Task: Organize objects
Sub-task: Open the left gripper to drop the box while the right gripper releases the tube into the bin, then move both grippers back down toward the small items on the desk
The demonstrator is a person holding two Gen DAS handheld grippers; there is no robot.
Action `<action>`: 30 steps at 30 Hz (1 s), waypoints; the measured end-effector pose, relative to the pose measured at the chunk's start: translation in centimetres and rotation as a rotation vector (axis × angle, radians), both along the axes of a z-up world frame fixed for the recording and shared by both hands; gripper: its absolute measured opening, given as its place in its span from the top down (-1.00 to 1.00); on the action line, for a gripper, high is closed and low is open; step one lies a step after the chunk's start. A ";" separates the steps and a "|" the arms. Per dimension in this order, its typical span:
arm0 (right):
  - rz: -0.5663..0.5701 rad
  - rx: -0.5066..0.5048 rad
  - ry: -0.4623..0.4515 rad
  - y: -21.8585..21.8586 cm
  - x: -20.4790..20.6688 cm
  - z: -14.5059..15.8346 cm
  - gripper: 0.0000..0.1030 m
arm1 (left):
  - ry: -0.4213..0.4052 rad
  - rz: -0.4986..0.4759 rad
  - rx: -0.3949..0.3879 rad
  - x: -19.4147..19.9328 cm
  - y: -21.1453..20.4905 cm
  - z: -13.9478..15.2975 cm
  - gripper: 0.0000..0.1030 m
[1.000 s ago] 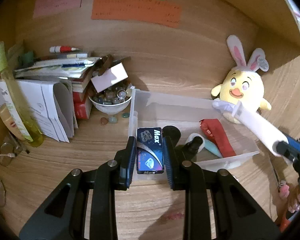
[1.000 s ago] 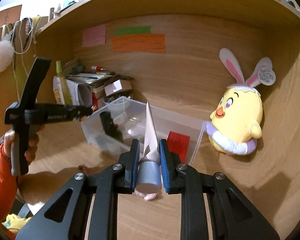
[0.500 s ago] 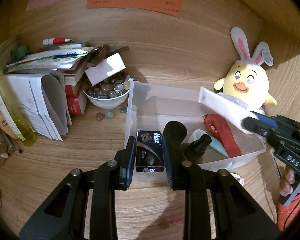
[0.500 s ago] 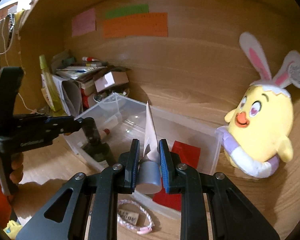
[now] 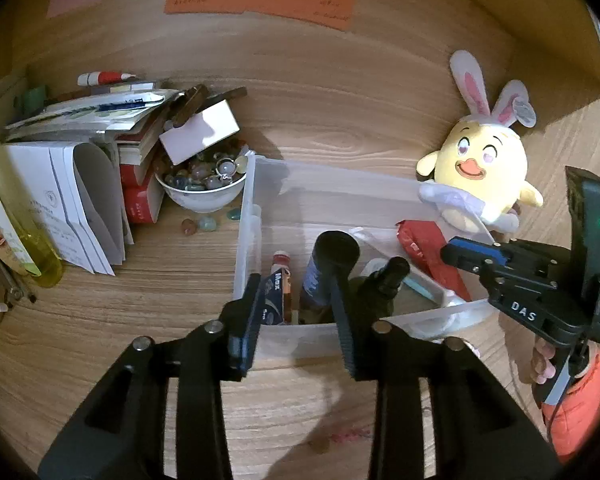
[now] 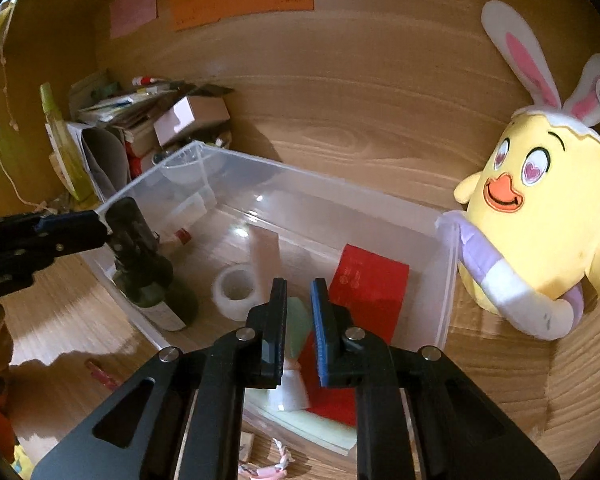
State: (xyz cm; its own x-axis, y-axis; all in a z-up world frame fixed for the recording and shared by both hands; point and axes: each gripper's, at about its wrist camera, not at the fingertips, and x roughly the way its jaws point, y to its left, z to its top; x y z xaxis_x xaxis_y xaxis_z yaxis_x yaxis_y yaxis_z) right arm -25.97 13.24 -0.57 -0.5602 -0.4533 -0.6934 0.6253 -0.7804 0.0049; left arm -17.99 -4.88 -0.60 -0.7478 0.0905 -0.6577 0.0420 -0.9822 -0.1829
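1. Left gripper (image 5: 296, 316): fingers spread wide, holding nothing. Blue Max box (image 5: 275, 298) just under them, leaning on the left finger, down inside the clear bin (image 6: 300, 184).
2. Right gripper (image 6: 299, 320): fingers a little apart, nothing between them. White tube (image 6: 266, 252) lying on the bin floor just ahead of the tips.
3. Also in the bin: a dark bottle (image 6: 140, 256) standing up at the left end, a small red-capped bottle (image 5: 281, 258) lying beside it, a tape roll (image 6: 236, 292) in the middle, a red packet (image 6: 368, 284) at the right end.
4. Done so far, by the look of it: box and tube both in the bin, both grippers free.
5. Still out on the desk: a bracelet (image 6: 264, 468) and a small pink thing (image 6: 102, 374) near the front of the bin. Probably next to go in.
6. Left of the bin: a white bowl (image 5: 200, 198) full of shiny stones, with a few loose stones (image 5: 198, 224) on the wood beside it.
7. Farther out: a messy book pile (image 5: 100, 120) on the left and a yellow plush chick (image 6: 540, 216) touching the bin's right end. Hard to tell whether these need tidying too.
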 end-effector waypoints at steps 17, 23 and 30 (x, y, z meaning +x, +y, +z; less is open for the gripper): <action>0.019 -0.026 0.029 1.2 3.4 2.6 0.25 | 0.097 -0.020 -0.073 3.9 2.1 2.6 -0.29; 0.026 -0.051 0.071 2.2 5.7 3.8 -0.06 | 0.101 -0.029 -0.097 5.2 2.8 2.7 -0.45; 0.043 -0.064 0.075 2.7 7.5 3.8 -0.07 | 0.060 -0.033 -0.082 5.9 2.4 1.8 -0.47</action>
